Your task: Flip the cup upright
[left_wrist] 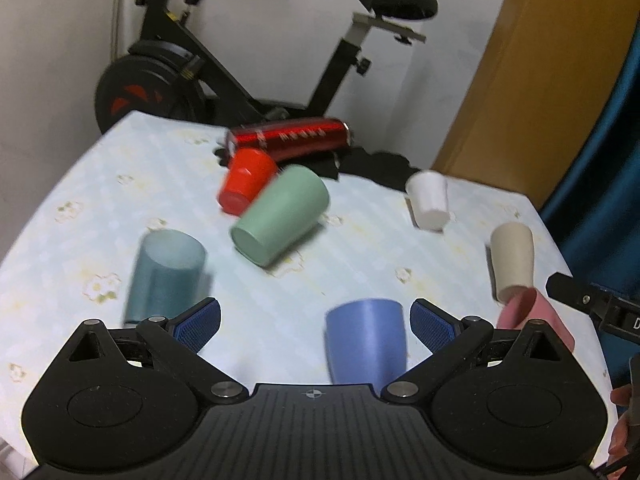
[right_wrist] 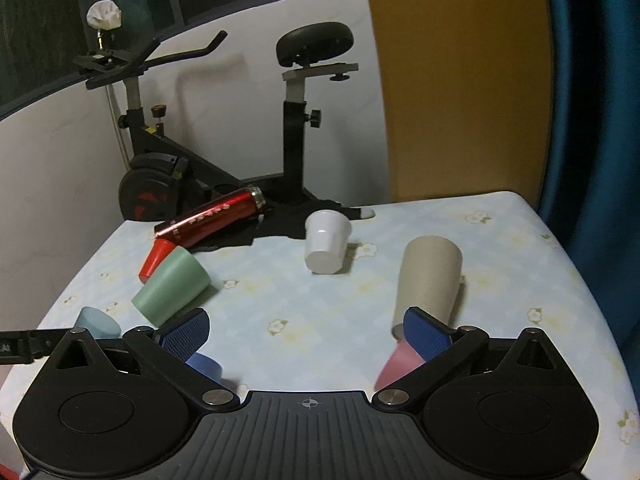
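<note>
Between the spread fingers of the left tool [left_wrist: 316,322] stands an inverted blue cup [left_wrist: 366,340] on the bench [left_wrist: 280,280], ungripped, while the right tool [right_wrist: 306,334] also gapes empty, a pink cup [right_wrist: 400,362] beside its right finger, green cup [left_wrist: 280,216] lying farther off.

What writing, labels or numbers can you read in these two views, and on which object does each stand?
Red flask: a row of pale characters along its side, too blurred to read.
Right gripper body, at the left wrist view's edge: a single white "D", cut off by the frame.
Left gripper body, at the right wrist view's edge: pale letters, cut off, unreadable.
Cups: no text visible.
</note>
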Motion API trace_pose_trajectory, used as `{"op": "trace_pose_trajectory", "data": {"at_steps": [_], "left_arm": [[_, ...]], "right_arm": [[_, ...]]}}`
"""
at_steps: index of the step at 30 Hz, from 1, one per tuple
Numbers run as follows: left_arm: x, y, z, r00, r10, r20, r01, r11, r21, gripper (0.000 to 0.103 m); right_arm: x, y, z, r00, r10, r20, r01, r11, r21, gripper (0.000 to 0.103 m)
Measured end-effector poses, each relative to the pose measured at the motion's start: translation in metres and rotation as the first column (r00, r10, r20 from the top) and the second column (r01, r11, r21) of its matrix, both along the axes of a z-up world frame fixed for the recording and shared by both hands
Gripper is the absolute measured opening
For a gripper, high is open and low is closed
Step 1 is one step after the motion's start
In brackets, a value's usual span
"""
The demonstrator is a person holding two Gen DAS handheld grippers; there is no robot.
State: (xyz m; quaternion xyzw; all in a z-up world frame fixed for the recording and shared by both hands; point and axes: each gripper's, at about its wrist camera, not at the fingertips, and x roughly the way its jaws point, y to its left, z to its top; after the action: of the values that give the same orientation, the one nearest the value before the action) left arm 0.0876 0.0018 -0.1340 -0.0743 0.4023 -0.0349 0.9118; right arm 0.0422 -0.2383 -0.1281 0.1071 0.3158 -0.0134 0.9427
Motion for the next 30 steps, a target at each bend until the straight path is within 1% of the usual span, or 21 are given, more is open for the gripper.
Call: {"op": "trace_pose_trajectory", "data": {"at_steps": [5,10,14,16,17,18,23,30], "left_arm": [[0.011,-0.015,-0.015,0.998,-0.037,-0.046,0.037,0.999,0.001,0.101],[0.024,-0.031,-0.027,0.994,-0.082,-0.073,0.083,0.996,0.014,0.101],[0.04,-0.043,-0.045,0.985,-0.104,-0.136,0.107,0.994,0.014,0.101],[0.045,-0.047,-0.054,0.981,-0.108,-0.162,0.113,0.993,0.02,0.1],[0.048,-0.048,-0.059,0.979,-0.108,-0.174,0.114,0.993,0.025,0.098],[0.051,-0.049,-0.062,0.977,-0.108,-0.183,0.115,0.993,0.028,0.093],[0.059,-0.053,-0.077,0.966,-0.113,-0.234,0.124,0.992,0.032,0.092],[0.061,-0.054,-0.084,0.959,-0.119,-0.258,0.137,0.989,0.052,0.092]], "right_arm": [[-0.004,-0.008,-0.004,1.0,-0.017,-0.003,0.017,1.0,0.004,0.103],[-0.009,-0.015,-0.005,0.999,-0.039,0.001,0.039,0.999,-0.001,0.103],[-0.012,-0.021,-0.005,0.998,-0.06,0.001,0.06,0.998,0.002,0.103],[-0.013,-0.024,-0.006,0.998,-0.069,-0.002,0.069,0.998,0.003,0.103],[-0.014,-0.025,-0.006,0.997,-0.073,-0.003,0.073,0.997,0.004,0.103],[-0.015,-0.026,-0.007,0.997,-0.077,-0.005,0.077,0.997,0.005,0.103],[-0.017,-0.03,-0.009,0.996,-0.091,-0.012,0.091,0.996,0.007,0.103],[-0.016,-0.03,-0.012,0.996,-0.092,-0.019,0.093,0.996,0.017,0.103]]}}
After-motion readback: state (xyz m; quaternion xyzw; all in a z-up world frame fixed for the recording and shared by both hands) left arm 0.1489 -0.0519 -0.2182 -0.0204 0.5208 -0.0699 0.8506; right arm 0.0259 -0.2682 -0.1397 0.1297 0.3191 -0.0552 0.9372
